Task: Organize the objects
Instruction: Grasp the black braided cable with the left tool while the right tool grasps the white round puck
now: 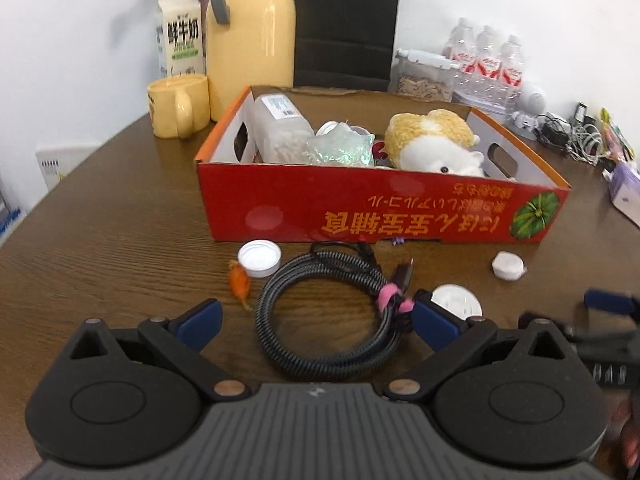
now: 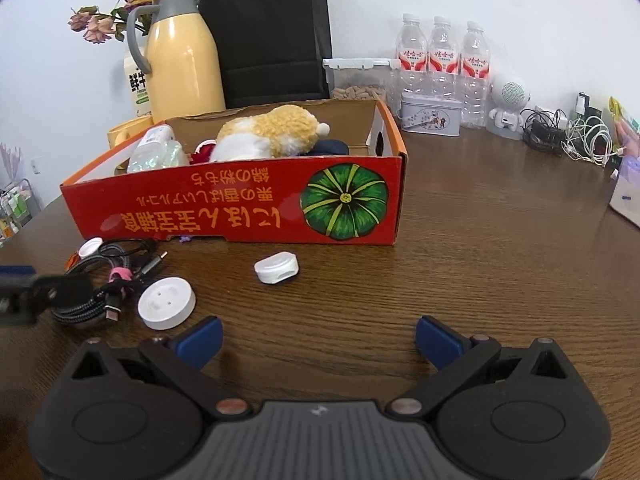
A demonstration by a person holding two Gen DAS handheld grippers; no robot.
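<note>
A red cardboard box point(image 1: 360, 212) point(image 2: 240, 216) stands on the brown table and holds a plush toy point(image 1: 432, 140) point(image 2: 268, 132), a plastic jar point(image 1: 280, 124) and a shiny bag point(image 1: 340, 148). In front of it lie a coiled braided cable point(image 1: 320, 312) point(image 2: 96, 292), a white cap point(image 1: 259, 259), a small orange piece point(image 1: 239, 280), a white round plug point(image 1: 456, 300) point(image 2: 167, 303) and a small white case point(image 1: 508, 265) point(image 2: 277, 267). My left gripper point(image 1: 316, 324) is open, its fingers on either side of the cable. My right gripper point(image 2: 318, 340) is open and empty over bare table.
A yellow thermos point(image 2: 180, 52), milk carton point(image 1: 178, 32), yellow mug point(image 1: 180, 106) and black bag point(image 2: 272, 32) stand behind the box. Water bottles point(image 2: 444, 60), a tin point(image 2: 430, 118), a white speaker point(image 2: 508, 100) and tangled chargers point(image 2: 568, 136) sit at the back right.
</note>
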